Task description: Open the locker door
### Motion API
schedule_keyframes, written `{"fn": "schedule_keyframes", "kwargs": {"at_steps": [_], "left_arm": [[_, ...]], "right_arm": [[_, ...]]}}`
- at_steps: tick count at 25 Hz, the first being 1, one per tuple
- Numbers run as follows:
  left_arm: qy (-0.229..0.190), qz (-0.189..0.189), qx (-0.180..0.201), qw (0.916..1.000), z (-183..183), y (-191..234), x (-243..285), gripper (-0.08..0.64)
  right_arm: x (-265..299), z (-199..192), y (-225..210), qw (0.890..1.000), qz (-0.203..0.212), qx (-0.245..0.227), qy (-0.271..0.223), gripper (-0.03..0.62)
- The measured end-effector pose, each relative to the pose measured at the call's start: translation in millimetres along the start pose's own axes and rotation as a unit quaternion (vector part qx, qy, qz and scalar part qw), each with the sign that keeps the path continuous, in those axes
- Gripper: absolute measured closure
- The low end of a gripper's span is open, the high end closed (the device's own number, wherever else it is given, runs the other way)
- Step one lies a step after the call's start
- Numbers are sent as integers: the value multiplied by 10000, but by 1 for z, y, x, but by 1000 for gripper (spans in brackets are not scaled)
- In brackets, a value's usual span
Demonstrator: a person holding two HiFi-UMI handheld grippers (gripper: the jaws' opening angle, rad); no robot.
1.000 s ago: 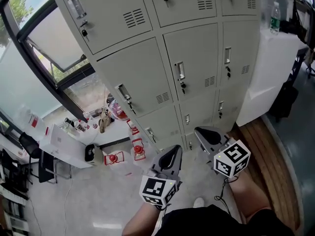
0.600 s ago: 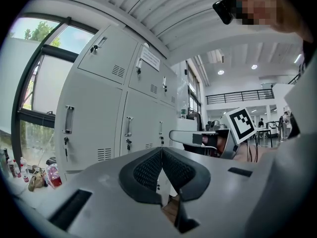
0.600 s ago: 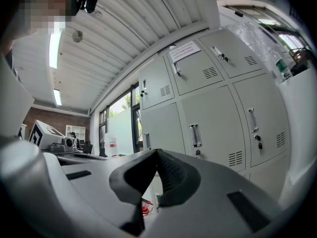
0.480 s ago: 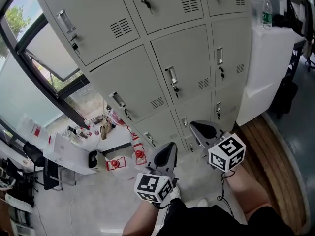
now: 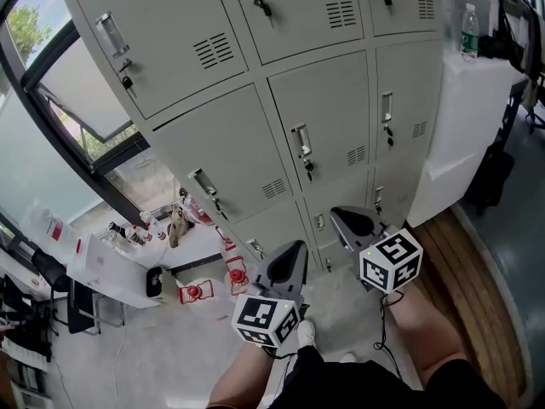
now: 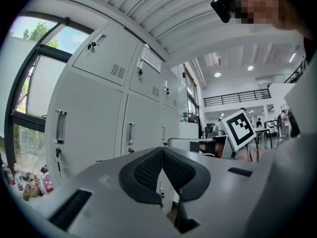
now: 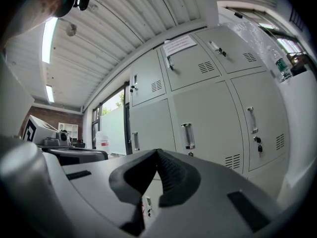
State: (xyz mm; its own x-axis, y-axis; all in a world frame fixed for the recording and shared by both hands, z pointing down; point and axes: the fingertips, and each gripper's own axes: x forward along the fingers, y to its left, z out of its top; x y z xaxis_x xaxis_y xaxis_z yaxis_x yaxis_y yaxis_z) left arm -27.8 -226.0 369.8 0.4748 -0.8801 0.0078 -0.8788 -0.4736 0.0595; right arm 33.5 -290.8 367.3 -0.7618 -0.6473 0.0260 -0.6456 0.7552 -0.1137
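Observation:
A wall of grey metal lockers (image 5: 324, 118) fills the upper head view, every door closed, each with a chrome handle (image 5: 300, 139) and a key lock. My left gripper (image 5: 293, 252) is held level in front of the lower lockers, apart from them, shut with nothing between its pads. My right gripper (image 5: 344, 218) is beside it, a little nearer the doors, also shut and empty. In the left gripper view the left gripper (image 6: 161, 150) faces doors with upright handles (image 6: 130, 133). The right gripper (image 7: 157, 152) faces a door handle (image 7: 186, 135) in its own view.
A white cabinet (image 5: 464, 135) with a water bottle (image 5: 469, 31) on top stands to the right of the lockers. A window (image 5: 77, 92) is at the left. Below it are a cluttered low table (image 5: 111, 254) and red objects (image 5: 196, 292) on the floor. Wooden flooring (image 5: 464, 254) runs along the right.
Both grippers have moved a little up the picture toward the lockers, side by side. Both stay shut and empty.

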Motion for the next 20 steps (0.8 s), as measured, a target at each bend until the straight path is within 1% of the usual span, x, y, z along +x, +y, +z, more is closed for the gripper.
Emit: {"fn": "schedule_keyframes", "kwargs": {"at_steps": [8,18,19,20], "left_arm": [[46,-129,25,9999,-2,45,24,543],[9,-345,-119,9993,-2,87,54,543],[5,-368,-129,9992,-2,90,57,543],[2,-390,-140,9991,-3,93,58,543]], "right_arm": [[60,10,-24,9997,-214,37,-83,538],[119,9,-56,9977,-666,-117,26,538],[124,8,-60,9974,-713,-122,43,514],[128,7,-63,9971,-754,-116,63,457]]}}
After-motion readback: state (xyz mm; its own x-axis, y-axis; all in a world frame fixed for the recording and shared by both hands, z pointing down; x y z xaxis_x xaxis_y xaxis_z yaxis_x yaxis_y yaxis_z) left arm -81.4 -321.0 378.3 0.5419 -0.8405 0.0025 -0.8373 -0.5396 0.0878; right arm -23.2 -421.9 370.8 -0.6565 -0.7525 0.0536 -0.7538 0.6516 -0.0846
